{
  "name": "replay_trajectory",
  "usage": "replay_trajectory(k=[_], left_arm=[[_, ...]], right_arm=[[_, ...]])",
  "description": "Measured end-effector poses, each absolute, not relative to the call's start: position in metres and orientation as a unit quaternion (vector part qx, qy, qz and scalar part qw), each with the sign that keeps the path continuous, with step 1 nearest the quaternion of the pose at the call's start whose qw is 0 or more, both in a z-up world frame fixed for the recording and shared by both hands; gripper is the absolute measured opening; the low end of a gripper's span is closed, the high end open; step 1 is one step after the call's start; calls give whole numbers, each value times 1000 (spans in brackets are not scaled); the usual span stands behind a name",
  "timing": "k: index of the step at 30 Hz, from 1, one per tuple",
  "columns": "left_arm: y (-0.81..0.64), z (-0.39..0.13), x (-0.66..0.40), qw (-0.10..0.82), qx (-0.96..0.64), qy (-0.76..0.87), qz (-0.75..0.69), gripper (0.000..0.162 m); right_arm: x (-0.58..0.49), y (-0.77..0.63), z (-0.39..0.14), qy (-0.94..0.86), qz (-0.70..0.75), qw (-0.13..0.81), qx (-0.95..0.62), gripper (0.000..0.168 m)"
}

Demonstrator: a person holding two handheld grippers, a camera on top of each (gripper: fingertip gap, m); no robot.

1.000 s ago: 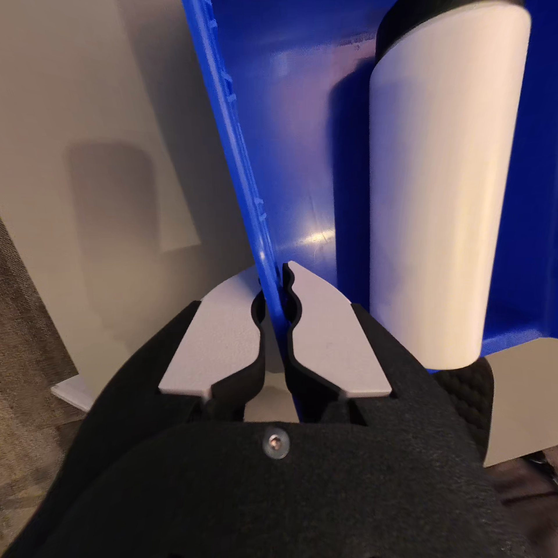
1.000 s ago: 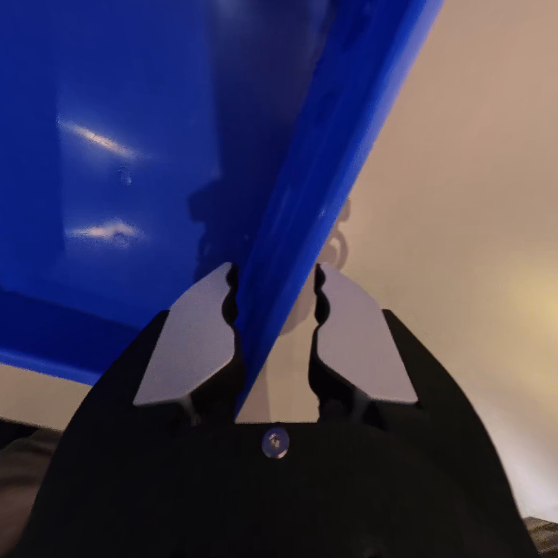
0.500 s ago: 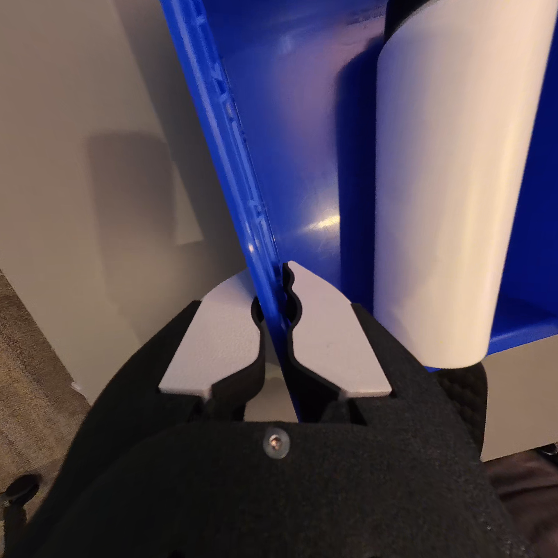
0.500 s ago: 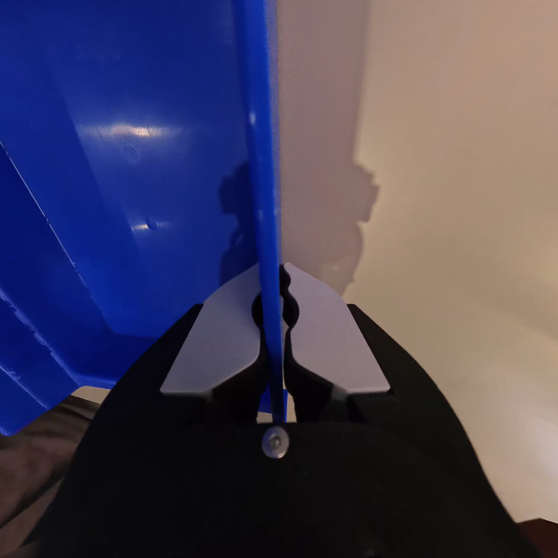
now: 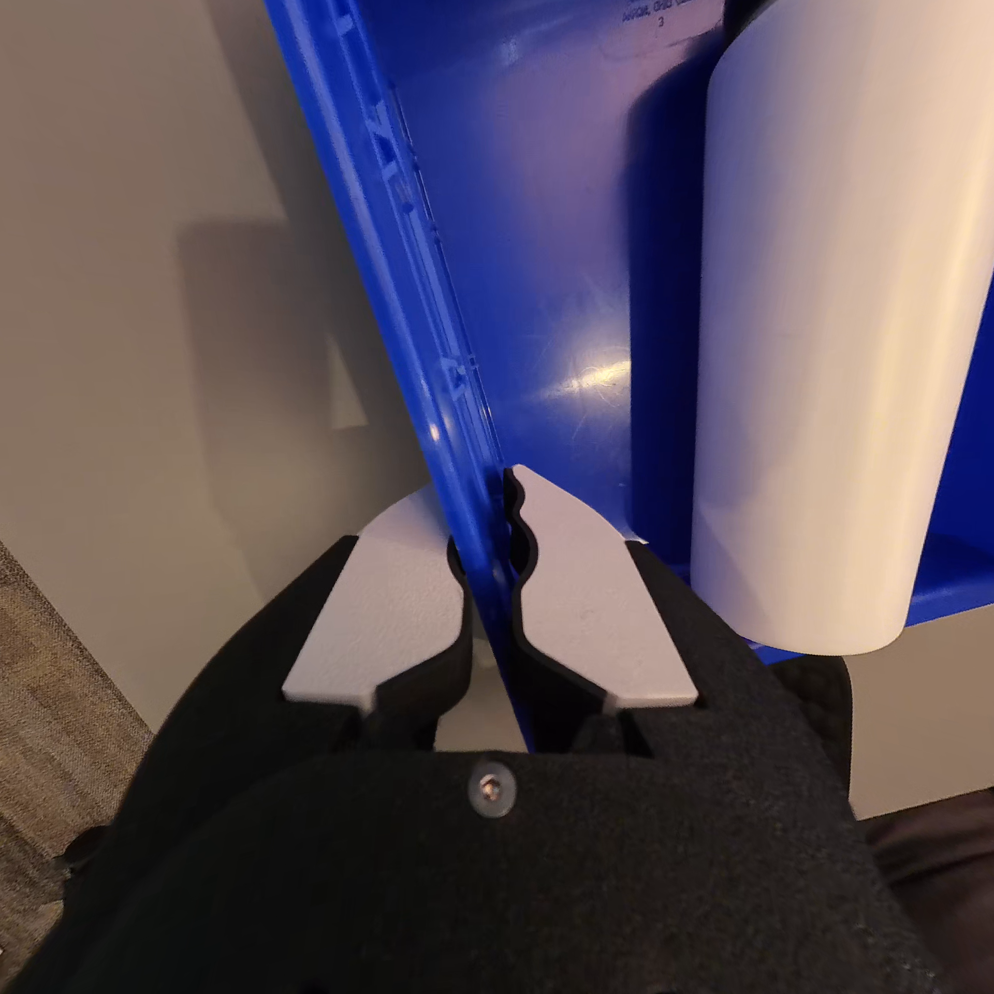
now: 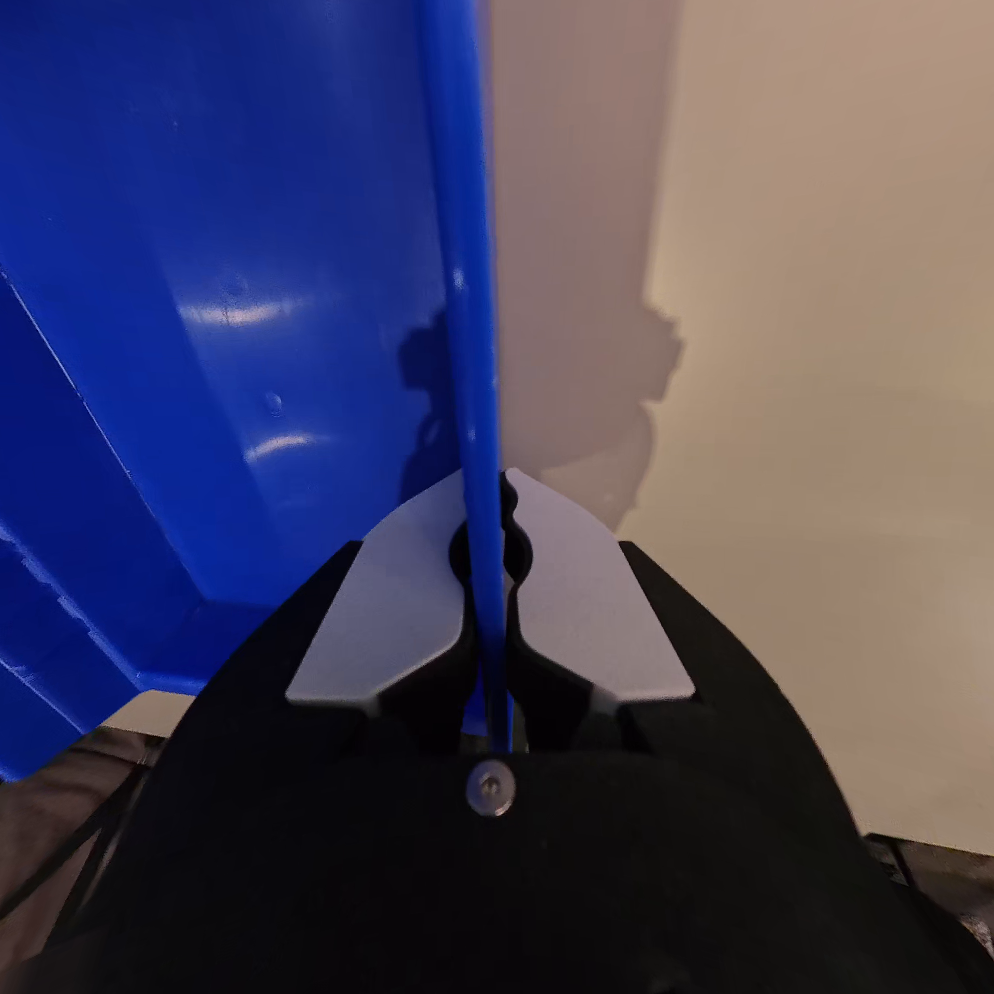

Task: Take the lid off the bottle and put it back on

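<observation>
Pinching one side wall of the blue bin (image 5: 430, 301), the left gripper (image 5: 487, 516) has its fingers pressed on the rim; the right gripper (image 6: 484, 516) is clamped the same way on another wall of the bin (image 6: 462, 269); the white bottle (image 5: 839, 333) lies inside the bin, its base overhanging the bin's near edge, its dark lid barely visible at the far end; a pale table (image 6: 807, 484) lies beneath the bin.
</observation>
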State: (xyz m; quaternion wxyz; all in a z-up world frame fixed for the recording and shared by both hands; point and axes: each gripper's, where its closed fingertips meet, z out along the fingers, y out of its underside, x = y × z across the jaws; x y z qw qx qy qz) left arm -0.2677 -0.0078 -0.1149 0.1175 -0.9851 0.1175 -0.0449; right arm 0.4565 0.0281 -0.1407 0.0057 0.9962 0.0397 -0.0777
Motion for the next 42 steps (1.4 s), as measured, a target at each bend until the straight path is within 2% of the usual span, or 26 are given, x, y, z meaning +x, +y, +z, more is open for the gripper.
replay_trajectory(k=[11,35,38,42], left_arm=[[-8,-117,-268,105,-987,115,-39,9],[-13,-118,-260,85,-988,123,-35,10],[-14,-117,-260,88,-989,110,-48,11],[-12,-104,-265,113,-989,90,-40,20]], right_arm=[[525,32,-141,6,-78,-15,997,7],[531,34,-142,30,-58,-14,998,9],[536,40,-137,43,-24,-49,998,18],[537,62,-98,49,28,-181,982,27]])
